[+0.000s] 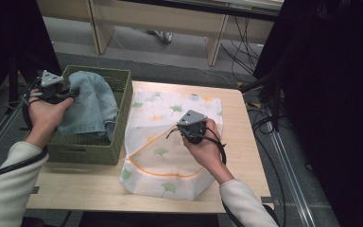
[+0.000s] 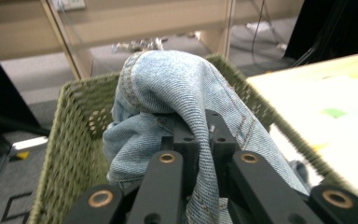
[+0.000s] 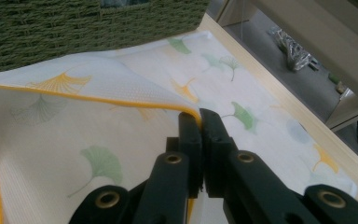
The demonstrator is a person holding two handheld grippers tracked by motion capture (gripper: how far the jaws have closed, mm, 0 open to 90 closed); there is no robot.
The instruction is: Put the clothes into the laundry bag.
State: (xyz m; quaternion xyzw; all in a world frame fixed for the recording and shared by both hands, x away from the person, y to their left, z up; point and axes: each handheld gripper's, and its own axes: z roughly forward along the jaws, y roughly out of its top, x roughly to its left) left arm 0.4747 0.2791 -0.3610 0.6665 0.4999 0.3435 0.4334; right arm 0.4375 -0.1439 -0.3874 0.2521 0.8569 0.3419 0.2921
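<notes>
My left gripper (image 2: 200, 128) pinches the blue jeans (image 2: 177, 88) over the green basket (image 1: 82, 149) at the table's left edge. My right gripper (image 3: 200, 122) pinches the laundry bag's (image 3: 261, 121) orange-edged flap.

a pale wooden worktop (image 1: 246, 142) is carrying everything in front of me. a green woven basket (image 1: 87, 151) is sitting on its left part, with its left side reaching the worktop's left edge. just beside the basket, and touching its right wall, a white mesh bag (image 1: 160, 156) printed with green and yellow leaves and trimmed in orange is lying flat across the middle. bare wood is showing to the right of the bag and along the near edge.
</notes>
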